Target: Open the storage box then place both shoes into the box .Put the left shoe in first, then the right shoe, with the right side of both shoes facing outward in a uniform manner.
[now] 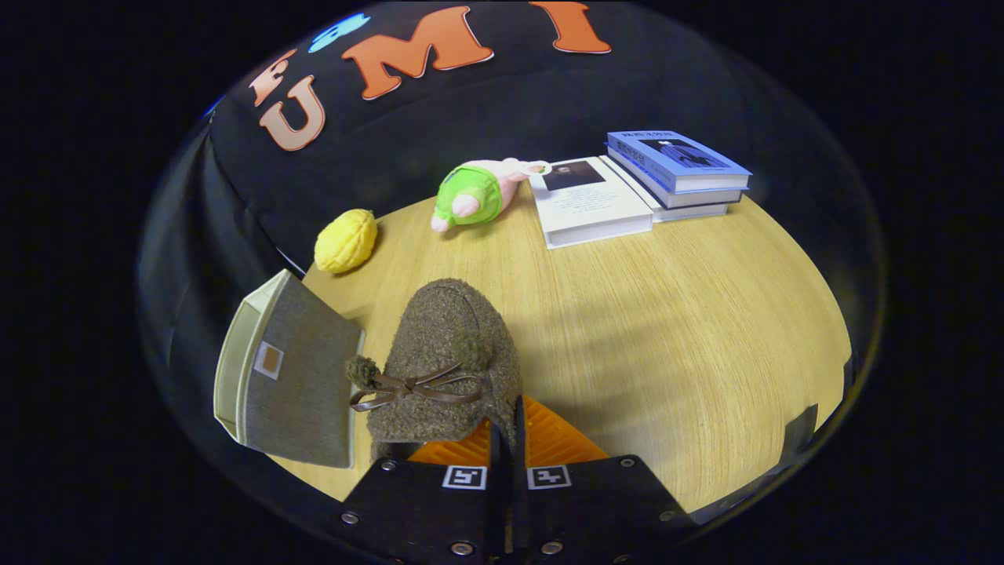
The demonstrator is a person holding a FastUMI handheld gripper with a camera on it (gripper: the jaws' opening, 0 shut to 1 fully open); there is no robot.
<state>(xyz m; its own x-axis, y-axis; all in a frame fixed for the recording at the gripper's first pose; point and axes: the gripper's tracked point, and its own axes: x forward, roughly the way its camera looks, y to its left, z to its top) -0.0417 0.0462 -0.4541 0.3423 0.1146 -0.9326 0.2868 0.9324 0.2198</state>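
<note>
A: Orange ribbed fingers (471,451) of our gripper (508,439) stand nearly together, pinching the rear edge of a brown fuzzy shoe (447,361) between them. We read the jaws as closed on the shoe's heel rim, with barely a slit left.

B: From where we look, the exact contact is partly hidden by the fleece, so it seems both fingers press it, though we can't see the inner faces.

A: The shoe points away from us, toe ahead of the fingers, a thin dark ribbon bow (416,387) with a small pompom lying across its top. Whether its sole rests on the wooden table (706,329) or hangs above it, we cannot tell.

B: Just beside the shoe, on its left, stands the grey fabric storage box (294,377). We see its grey panel with a small brown tag and a pale cream side.

A: Beyond the box lies a yellow lemon-shaped toy (346,240), near the table's far edge.

B: Farther on, a pink plush toy in green clothing (477,194) lies just beside a white book (590,202).

A: And to the right of that book, two blue-covered books (678,169) sit stacked, touching it.
</note>
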